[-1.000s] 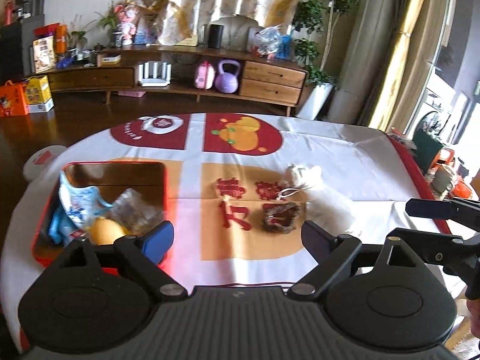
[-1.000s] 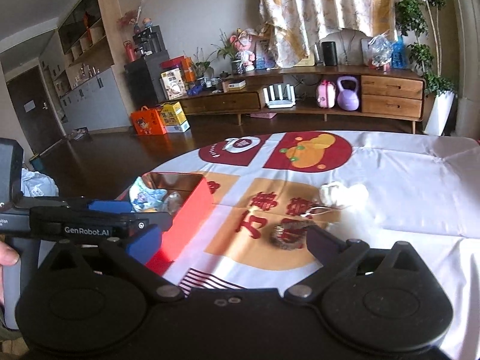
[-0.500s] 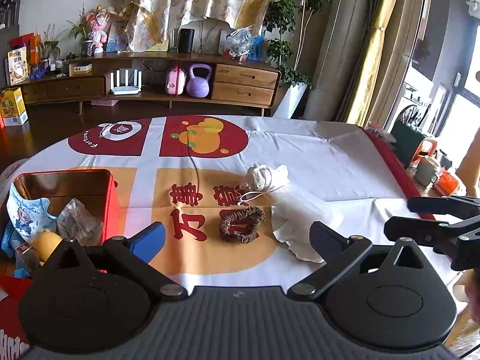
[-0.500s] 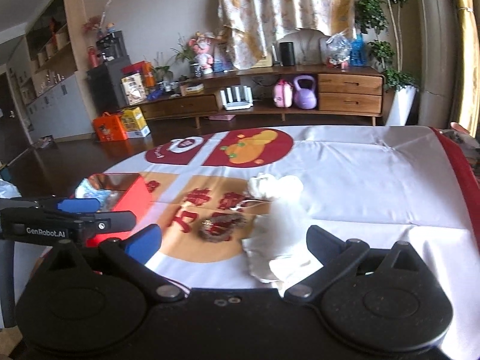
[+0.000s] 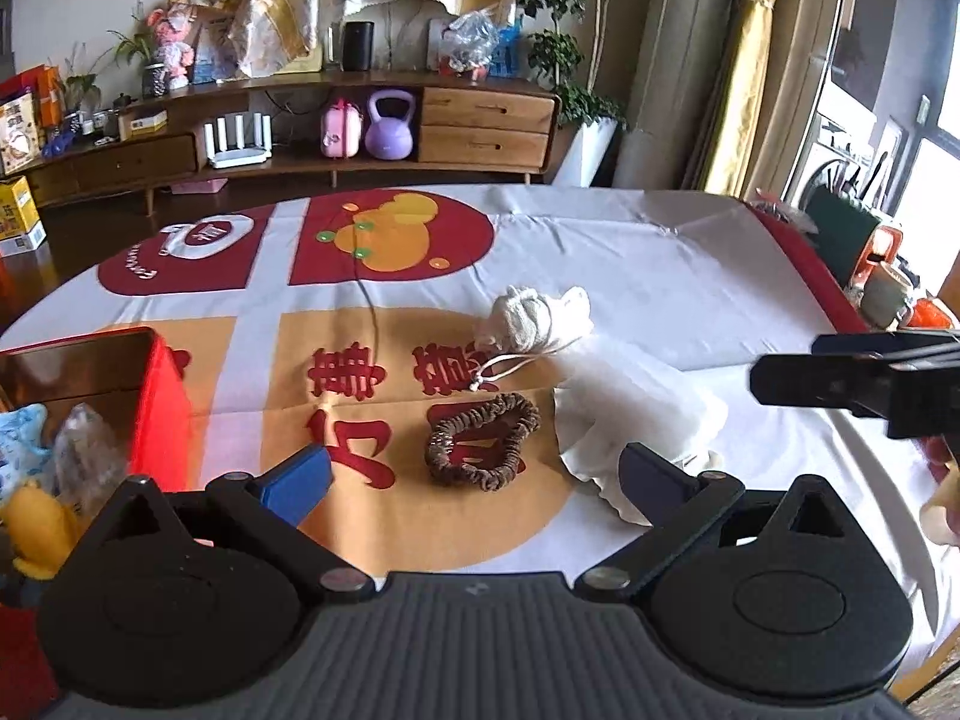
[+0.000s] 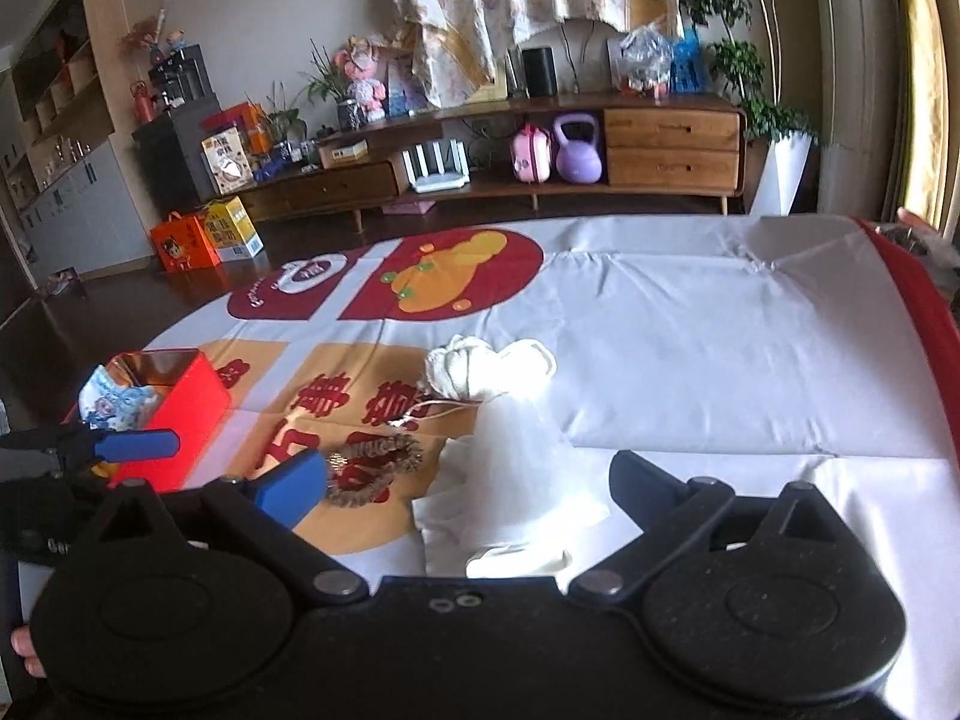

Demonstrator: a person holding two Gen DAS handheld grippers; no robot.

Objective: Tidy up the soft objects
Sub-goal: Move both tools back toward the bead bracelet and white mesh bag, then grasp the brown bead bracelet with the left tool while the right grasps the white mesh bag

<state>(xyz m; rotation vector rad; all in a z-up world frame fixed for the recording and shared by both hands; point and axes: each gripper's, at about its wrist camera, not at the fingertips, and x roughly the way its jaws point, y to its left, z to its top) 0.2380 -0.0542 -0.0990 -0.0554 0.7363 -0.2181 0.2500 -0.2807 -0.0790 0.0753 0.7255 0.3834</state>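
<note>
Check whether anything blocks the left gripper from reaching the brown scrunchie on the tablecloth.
Nothing visible does. The left gripper is open and empty, and the brown scrunchie lies flat just ahead, in line with its gap, with only bare tablecloth before it. The white cloth lies just right of it, apart.

Table covered by a white cloth (image 5: 648,276) printed with red and orange panels and red characters. Behind it, a long wooden sideboard (image 5: 492,120) with two drawers. On its lower shelf: purple kettlebell (image 5: 390,132), pink case (image 5: 341,131) just beside it, white router (image 5: 237,141) with upright antennas. On top: black speaker (image 5: 358,45), pink doll (image 5: 171,39). Potted tree (image 5: 576,60) at the sideboard's right end (white planter). Orange carton (image 6: 183,240) and yellow box (image 6: 235,228) on the dark floor.
</note>
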